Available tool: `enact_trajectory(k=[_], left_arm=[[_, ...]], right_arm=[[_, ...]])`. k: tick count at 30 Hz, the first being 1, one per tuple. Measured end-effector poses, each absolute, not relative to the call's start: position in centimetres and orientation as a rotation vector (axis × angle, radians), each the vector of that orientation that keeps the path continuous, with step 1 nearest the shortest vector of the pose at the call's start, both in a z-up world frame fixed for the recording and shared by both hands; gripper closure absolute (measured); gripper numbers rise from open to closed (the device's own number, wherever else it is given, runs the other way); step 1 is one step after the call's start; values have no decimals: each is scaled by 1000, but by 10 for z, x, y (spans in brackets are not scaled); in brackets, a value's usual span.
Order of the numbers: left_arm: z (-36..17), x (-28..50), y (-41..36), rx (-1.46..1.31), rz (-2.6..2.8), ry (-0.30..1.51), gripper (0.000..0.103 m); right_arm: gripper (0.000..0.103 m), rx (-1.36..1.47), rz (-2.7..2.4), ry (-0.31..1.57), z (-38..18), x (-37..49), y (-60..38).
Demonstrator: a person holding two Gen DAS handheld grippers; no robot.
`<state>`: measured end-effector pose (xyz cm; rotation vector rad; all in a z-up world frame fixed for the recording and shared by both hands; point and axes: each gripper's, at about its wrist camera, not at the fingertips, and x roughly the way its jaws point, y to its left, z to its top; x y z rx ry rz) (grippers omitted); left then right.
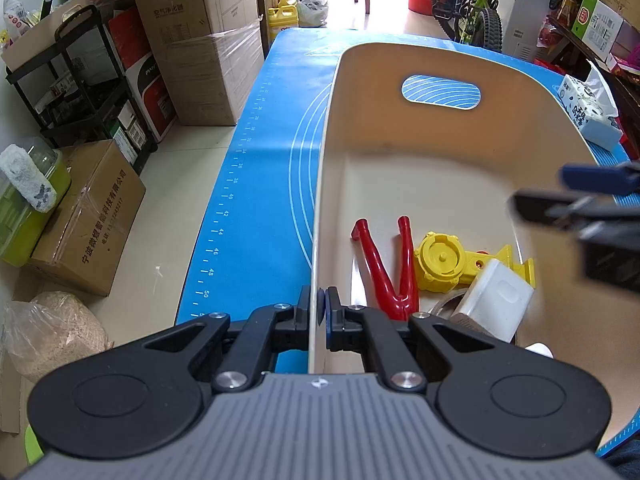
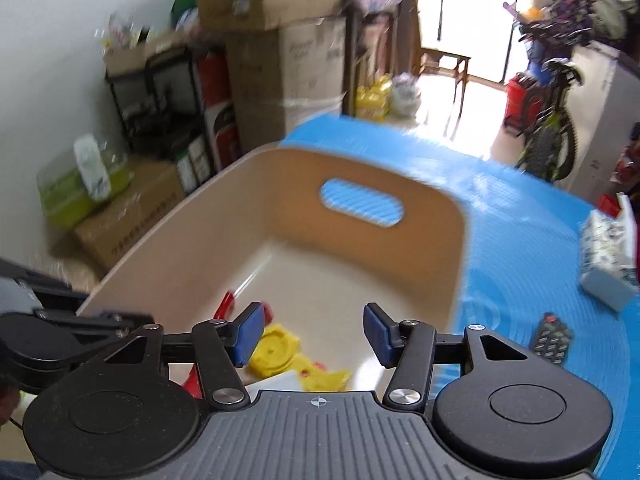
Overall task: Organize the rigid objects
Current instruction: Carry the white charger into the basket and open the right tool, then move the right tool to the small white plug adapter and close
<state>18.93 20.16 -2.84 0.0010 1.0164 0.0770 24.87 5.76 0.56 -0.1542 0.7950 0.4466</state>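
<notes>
Clamping the left gripper (image 1: pixel 319 307) tight on the near left wall of the cream bin (image 1: pixel 440 64), one finger outside, one inside. Hovering the right gripper (image 2: pixel 313 334) over the bin's near end, jaws standing apart with nothing between them. Lying on the bin floor, seen from the left wrist: red tongs (image 1: pixel 386 268) at 6 o'clock, yellow toy (image 1: pixel 444 258) just beside at 5 o'clock, white block (image 1: pixel 498 300) overlapping the toy. Resting the bin on the blue mat (image 1: pixel 256 184); remote (image 2: pixel 550 338) at 3 o'clock of the bin in the right wrist view, tissue pack (image 2: pixel 608 248) beyond at 2 o'clock.
</notes>
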Motion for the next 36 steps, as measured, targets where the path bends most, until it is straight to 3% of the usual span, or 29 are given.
enact_trajectory(k=[9,17,36], left_arm=[[-29,189,201,2,77,1017,96],[-28,189,202,0,77,1017,96],[-28,189,202,0,76,1016,96]], right_arm=[[38,-57,281,726,27,243,-19],[38,-21,184,828,-9,240,-57],[41,-2,196,985,-82,249,-41]])
